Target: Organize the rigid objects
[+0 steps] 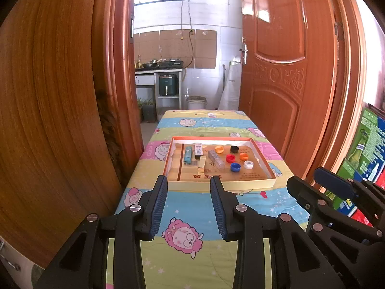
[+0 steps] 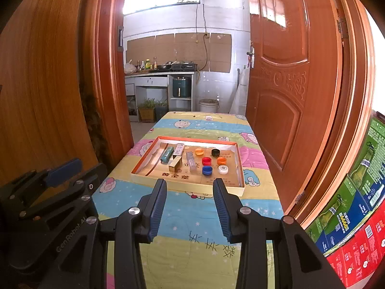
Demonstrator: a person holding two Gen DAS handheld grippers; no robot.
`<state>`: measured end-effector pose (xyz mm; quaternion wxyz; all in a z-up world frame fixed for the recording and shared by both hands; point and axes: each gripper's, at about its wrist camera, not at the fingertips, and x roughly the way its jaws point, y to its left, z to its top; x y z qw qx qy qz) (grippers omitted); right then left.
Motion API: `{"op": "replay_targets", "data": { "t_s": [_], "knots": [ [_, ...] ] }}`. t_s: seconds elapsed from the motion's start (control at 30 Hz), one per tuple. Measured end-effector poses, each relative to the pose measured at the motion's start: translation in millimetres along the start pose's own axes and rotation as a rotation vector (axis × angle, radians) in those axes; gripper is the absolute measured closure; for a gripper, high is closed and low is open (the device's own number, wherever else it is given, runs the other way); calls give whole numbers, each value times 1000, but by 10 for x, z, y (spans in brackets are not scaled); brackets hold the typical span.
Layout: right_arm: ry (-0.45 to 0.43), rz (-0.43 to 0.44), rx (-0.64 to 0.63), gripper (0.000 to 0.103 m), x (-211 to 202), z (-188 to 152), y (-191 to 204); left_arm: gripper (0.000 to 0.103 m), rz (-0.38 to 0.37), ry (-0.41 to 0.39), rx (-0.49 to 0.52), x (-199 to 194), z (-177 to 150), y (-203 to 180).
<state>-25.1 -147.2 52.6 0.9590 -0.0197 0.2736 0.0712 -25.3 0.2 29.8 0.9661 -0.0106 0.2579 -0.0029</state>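
A shallow cardboard box lid [image 1: 250,185] [image 2: 187,186] lies on the table ahead of both grippers. On its left are a teal lighter [image 1: 187,156] [image 2: 167,154], a white-blue small box [image 1: 198,149], a gold box [image 1: 201,166] [image 2: 175,164] and a clear plastic case [image 1: 216,160] [image 2: 191,160]. On its right lie several bottle caps: red [image 1: 230,158] [image 2: 206,160], blue [image 1: 235,167] [image 2: 207,170], white [image 1: 248,164] [image 2: 223,169], black [image 1: 234,148], two orange. My left gripper [image 1: 189,180] and right gripper [image 2: 190,183] are open and empty, short of the lid's near edge.
The table [image 1: 192,204] wears a cartoon sheep cloth. A wooden panel [image 1: 48,120] stands at the left, an open door [image 1: 284,84] at the right. Drink cartons [image 2: 353,204] are stacked at the right. A kitchen lies beyond the table's far end.
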Motion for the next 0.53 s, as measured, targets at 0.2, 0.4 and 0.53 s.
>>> {"op": "replay_targets", "data": {
  "t_s": [0.2,0.4,0.53],
  "knots": [
    [0,1,-1,63,-4,-3,7,65,0,0,0,0,-2,-1],
    [1,2,1,63,-7,-1,11,65,-11,1,1,-11,-8,9],
    [0,1,-1,63,-11,-2,18,65,-11,-4,-1,-15,-15,12]
  ]
}}
